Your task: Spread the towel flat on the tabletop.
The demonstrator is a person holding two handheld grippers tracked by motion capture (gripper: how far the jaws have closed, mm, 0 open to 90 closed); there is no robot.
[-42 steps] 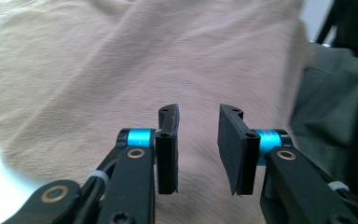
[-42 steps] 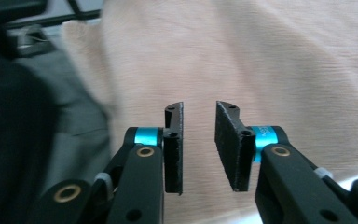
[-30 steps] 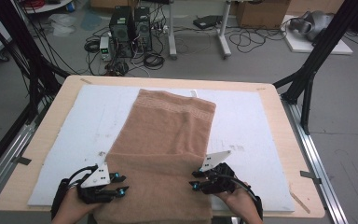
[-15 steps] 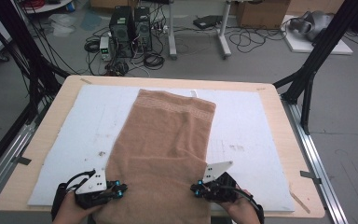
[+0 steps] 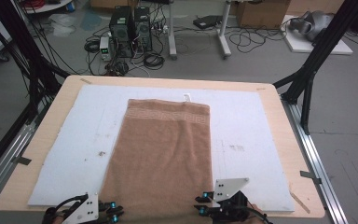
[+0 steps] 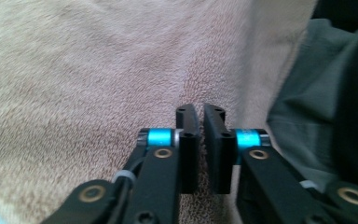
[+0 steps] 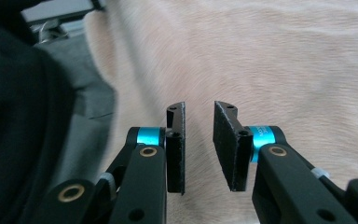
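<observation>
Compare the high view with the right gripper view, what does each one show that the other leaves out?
High view alone: the whole table, the white mat, the towel's patterned band, the computers on the floor, and the left tongs.
Right gripper view alone: its tongs close up, jaws parted with nothing between them, beside dark clothing.
Both: the tan towel and the right tongs.
</observation>
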